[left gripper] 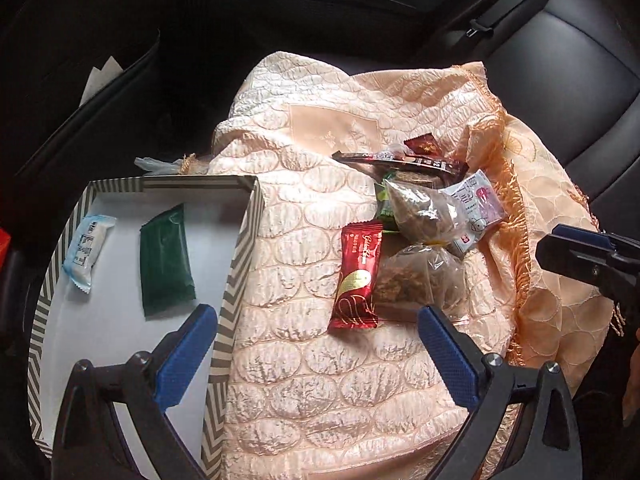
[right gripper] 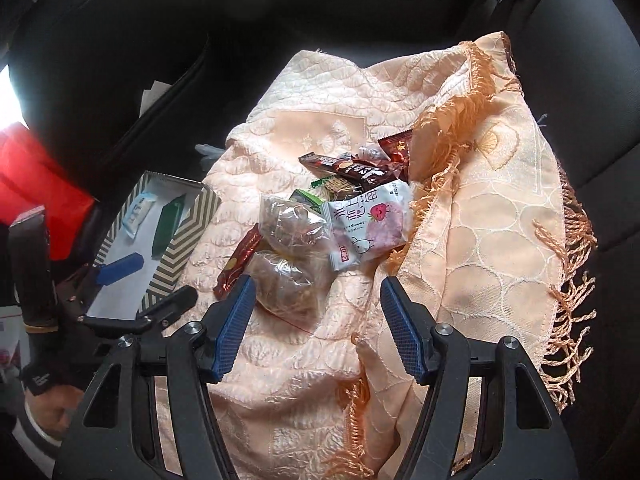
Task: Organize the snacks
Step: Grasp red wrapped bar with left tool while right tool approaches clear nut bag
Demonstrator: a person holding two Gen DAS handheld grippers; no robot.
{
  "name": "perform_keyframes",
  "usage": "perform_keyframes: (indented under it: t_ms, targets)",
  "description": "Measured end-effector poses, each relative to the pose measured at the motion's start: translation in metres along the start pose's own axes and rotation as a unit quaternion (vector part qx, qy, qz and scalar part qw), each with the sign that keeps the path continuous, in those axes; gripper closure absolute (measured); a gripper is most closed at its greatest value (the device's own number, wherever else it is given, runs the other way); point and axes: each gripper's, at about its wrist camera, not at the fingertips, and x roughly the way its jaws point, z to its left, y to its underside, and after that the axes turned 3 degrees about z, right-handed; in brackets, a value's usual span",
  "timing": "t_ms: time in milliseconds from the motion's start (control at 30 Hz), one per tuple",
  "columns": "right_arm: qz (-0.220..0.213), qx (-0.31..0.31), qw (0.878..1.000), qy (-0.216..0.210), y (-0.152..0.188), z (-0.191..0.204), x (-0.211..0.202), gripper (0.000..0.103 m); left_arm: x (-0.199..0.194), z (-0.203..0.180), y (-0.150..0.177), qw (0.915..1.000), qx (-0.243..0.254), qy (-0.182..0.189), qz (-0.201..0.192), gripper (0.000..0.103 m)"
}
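Note:
A pile of snacks lies on a peach quilted cloth (left gripper: 320,360): a red packet (left gripper: 356,276), two clear bags of brown bits (left gripper: 420,276), a white strawberry packet (right gripper: 368,220), dark bars (right gripper: 352,170). A chevron-edged box (left gripper: 236,264) on the left holds a green packet (left gripper: 166,260) and a pale blue packet (left gripper: 86,250). My left gripper (left gripper: 316,316) is open and empty, straddling the box's right wall, just short of the red packet. My right gripper (right gripper: 318,294) is open and empty, just short of the nearer clear bag (right gripper: 284,280).
All this sits on a black car seat (left gripper: 560,80). The cloth has an orange fringe (right gripper: 452,120) bunched at the right. A red object (right gripper: 36,184) lies left of the box. A seat-back pocket with white paper (left gripper: 102,74) is at far left.

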Motion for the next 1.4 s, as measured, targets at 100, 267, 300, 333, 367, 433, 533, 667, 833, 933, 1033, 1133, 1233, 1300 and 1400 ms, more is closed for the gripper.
perform_keyframes:
  t_ms: [100, 267, 300, 333, 367, 433, 533, 667, 833, 933, 1033, 1133, 1233, 1300, 1400]
  targets:
    - [0.001, -0.001, 1.0, -0.005, 0.002, 0.002, 0.001, 0.038, 0.006, 0.0, -0.003, 1.0, -0.001, 0.003, 0.005, 0.001]
    - [0.007, 0.001, 1.0, -0.011, 0.003, 0.002, 0.005, 0.038, 0.012, 0.002, -0.009, 0.9999, -0.004, 0.005, 0.008, 0.001]
    - [0.007, 0.001, 1.0, -0.012, 0.003, 0.002, 0.006, 0.038, 0.014, 0.002, -0.01, 0.9999, -0.003, 0.001, 0.01, 0.001]
    - [0.008, 0.002, 1.0, -0.013, 0.003, 0.001, 0.006, 0.038, 0.015, 0.0, -0.011, 0.9999, -0.001, -0.004, 0.011, 0.001]
    - [0.008, 0.002, 1.0, -0.014, 0.003, 0.001, 0.007, 0.038, 0.016, -0.001, -0.012, 0.9999, 0.001, -0.007, 0.01, 0.001]
    - [0.01, 0.001, 1.0, -0.015, 0.003, 0.002, 0.008, 0.038, 0.017, -0.003, -0.014, 0.9999, 0.004, -0.009, 0.01, 0.001]
    - [0.012, -0.001, 1.0, -0.015, 0.002, 0.002, 0.009, 0.038, 0.02, -0.005, -0.018, 0.9998, 0.004, -0.015, 0.01, 0.001]
    - [0.012, 0.001, 1.0, -0.018, 0.001, 0.001, 0.008, 0.038, 0.021, -0.004, -0.025, 0.9998, -0.003, 0.006, 0.017, 0.001]
    - [0.009, 0.012, 1.0, -0.025, -0.001, -0.005, 0.005, 0.038, 0.026, -0.012, -0.03, 0.9996, 0.013, 0.011, 0.024, 0.001]
    - [0.006, 0.016, 0.999, -0.027, -0.001, -0.007, 0.002, 0.038, 0.033, -0.008, -0.032, 0.9991, -0.002, 0.022, 0.036, 0.001]
    - [0.005, 0.015, 0.999, -0.029, -0.001, -0.005, 0.001, 0.038, 0.038, -0.004, -0.034, 0.9985, -0.017, 0.027, 0.045, 0.005]
    - [0.004, 0.012, 0.999, -0.03, -0.001, -0.003, 0.001, 0.038, 0.044, -0.003, -0.034, 0.9976, -0.02, 0.03, 0.059, 0.017]
    - [0.006, 0.013, 0.999, -0.03, -0.001, -0.004, 0.002, 0.038, 0.05, -0.006, -0.033, 0.9968, -0.012, 0.04, 0.069, 0.021]
    - [0.008, 0.016, 0.999, -0.031, -0.001, -0.004, 0.003, 0.038, 0.05, -0.008, -0.033, 0.9967, -0.011, 0.041, 0.07, 0.021]
    - [0.012, 0.016, 0.999, -0.029, -0.001, -0.004, 0.006, 0.038, 0.051, -0.009, -0.035, 0.9963, -0.01, 0.045, 0.072, 0.023]
